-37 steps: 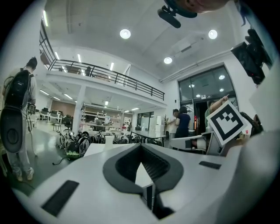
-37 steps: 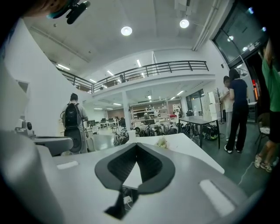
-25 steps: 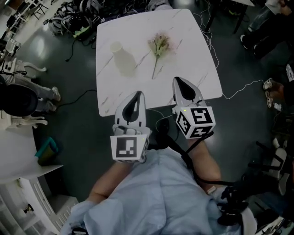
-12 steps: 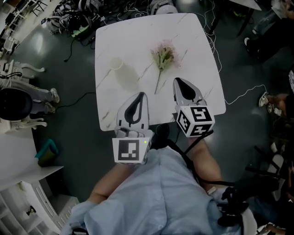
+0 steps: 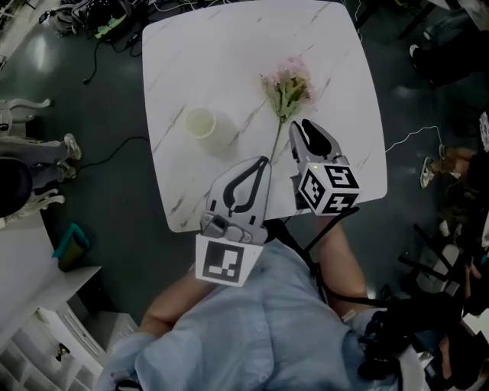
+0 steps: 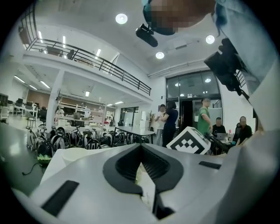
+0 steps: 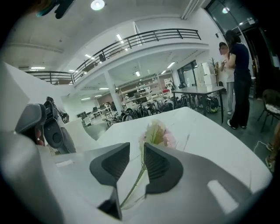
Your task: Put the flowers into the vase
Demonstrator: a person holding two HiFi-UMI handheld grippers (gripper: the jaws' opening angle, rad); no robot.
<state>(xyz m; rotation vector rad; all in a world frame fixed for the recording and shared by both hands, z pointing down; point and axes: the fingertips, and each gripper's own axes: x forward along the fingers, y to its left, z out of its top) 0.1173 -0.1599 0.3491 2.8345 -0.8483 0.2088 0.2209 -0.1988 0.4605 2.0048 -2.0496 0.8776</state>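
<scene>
Glossy veined marble-look table (image 5: 229, 53), smooth matt vase (image 5: 201, 122)

You are working in a big open-plan lab hall on two levels, not a home. Around your white marble-patterned square table (image 5: 229, 46) the floor is dark, smooth and bare (image 5: 92, 198). Just past the table's far left corner lies a heap of black cables and bags (image 5: 107, 11). Beyond the table a mezzanine gallery with a black metal railing (image 7: 144, 37) runs above open bays of shelving (image 7: 144, 91), under round recessed ceiling lights (image 6: 121, 18). Beyond the table to the right, people (image 6: 168, 124) stand by a long dark work table (image 6: 133, 130) near tall dark-framed glass doors (image 6: 192, 98).
</scene>
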